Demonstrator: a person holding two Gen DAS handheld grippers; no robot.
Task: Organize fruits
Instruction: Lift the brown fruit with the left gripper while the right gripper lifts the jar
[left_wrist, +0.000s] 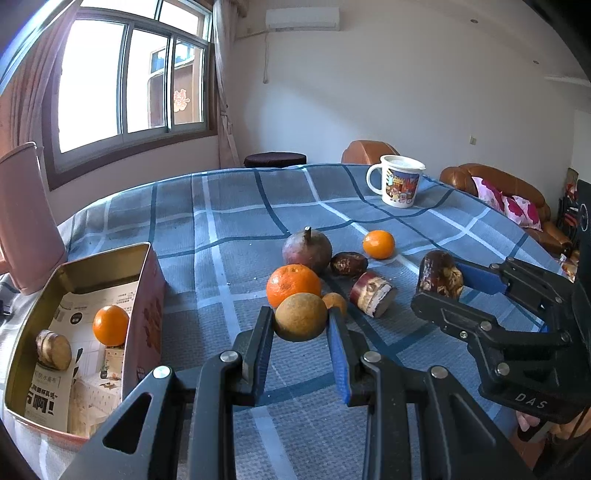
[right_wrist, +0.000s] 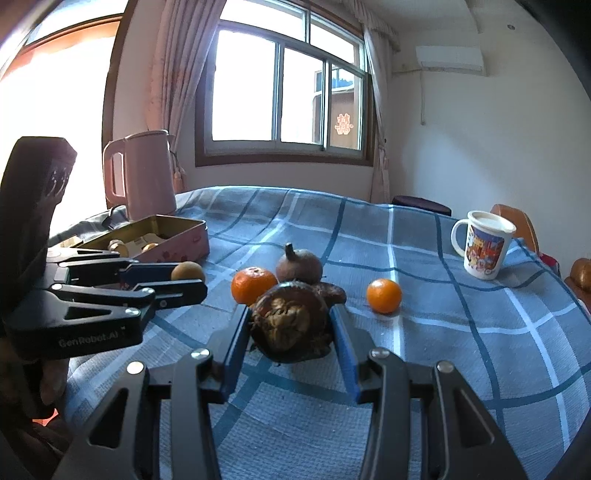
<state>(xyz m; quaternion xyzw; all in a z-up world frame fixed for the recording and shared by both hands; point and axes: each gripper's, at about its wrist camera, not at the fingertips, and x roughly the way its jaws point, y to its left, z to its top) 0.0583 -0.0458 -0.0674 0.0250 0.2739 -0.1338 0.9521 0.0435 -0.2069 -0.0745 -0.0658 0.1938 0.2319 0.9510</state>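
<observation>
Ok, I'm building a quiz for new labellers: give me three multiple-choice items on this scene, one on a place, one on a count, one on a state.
1. The mug stands: A on the floor; B on a shelf; C on the cloth.
2. Oranges in the tin: A none; B one; C three.
3. The left gripper is: A shut on a brown fruit; B open, empty; C shut on an orange.
Answers: C, it stands on the checked cloth; B, a single orange lies inside; A, its fingers pinch the round brown fruit.
</observation>
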